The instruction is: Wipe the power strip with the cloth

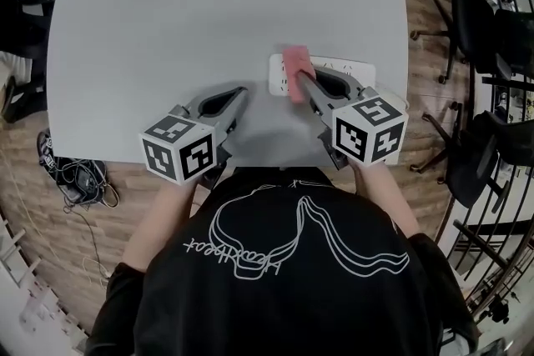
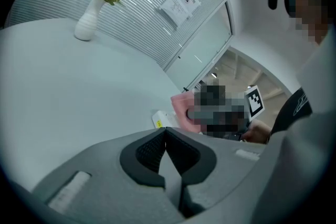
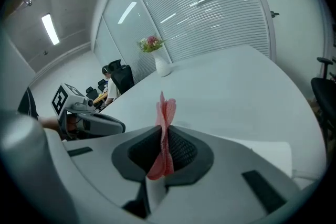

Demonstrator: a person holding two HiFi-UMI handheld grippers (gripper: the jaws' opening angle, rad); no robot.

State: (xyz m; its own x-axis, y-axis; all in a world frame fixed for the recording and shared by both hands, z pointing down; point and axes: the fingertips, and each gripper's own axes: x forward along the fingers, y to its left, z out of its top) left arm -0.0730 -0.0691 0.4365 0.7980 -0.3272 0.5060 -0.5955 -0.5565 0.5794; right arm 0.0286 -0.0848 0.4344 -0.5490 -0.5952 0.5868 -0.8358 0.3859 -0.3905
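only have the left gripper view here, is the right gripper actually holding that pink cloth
observer: yes, the right gripper is shut on the pink cloth, which sticks up between its jaws
operator: where is it over the table
observer: head view: the cloth is over the left part of the white power strip
operator: and my own from above
observer: the left gripper is over bare table, left of the strip and apart from it
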